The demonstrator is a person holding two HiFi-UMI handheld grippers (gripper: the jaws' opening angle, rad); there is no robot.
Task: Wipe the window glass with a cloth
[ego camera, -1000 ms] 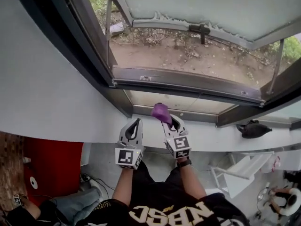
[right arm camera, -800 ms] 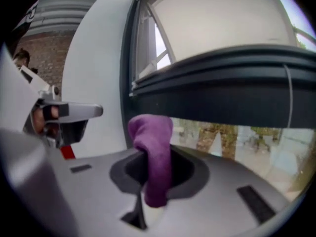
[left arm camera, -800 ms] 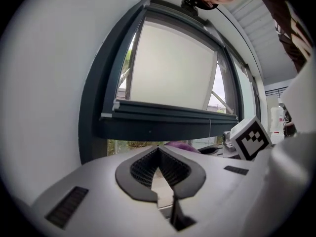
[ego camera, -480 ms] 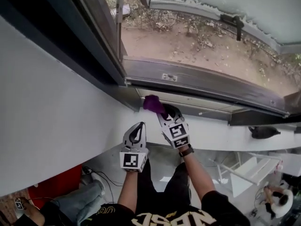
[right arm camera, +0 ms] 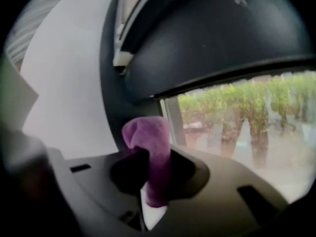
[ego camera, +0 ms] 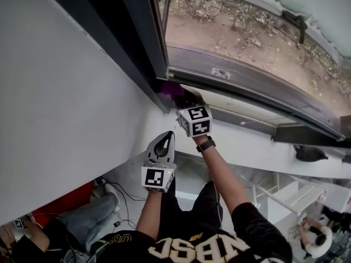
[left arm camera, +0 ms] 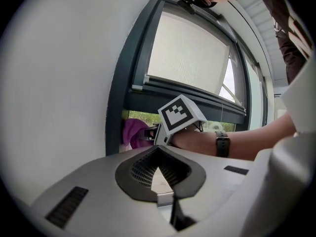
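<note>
My right gripper is shut on a purple cloth, which is pressed into the lower left corner of the dark window frame. In the right gripper view the cloth stands up from the closed jaws, right in front of the lower glass pane and under the open sash's dark rail. My left gripper hangs lower, shut and holding nothing. In the left gripper view its jaws meet, and beyond them are the cloth and the frosted upper glass.
The open sash's bottom rail juts outward over bare ground. White wall fills the left. A black object lies on the sill at right. Below are a white rack and a seated person.
My right gripper has carried the cloth up and to the left, from below the sash rail into the frame's lower left corner. The left gripper has stayed low and shut.
</note>
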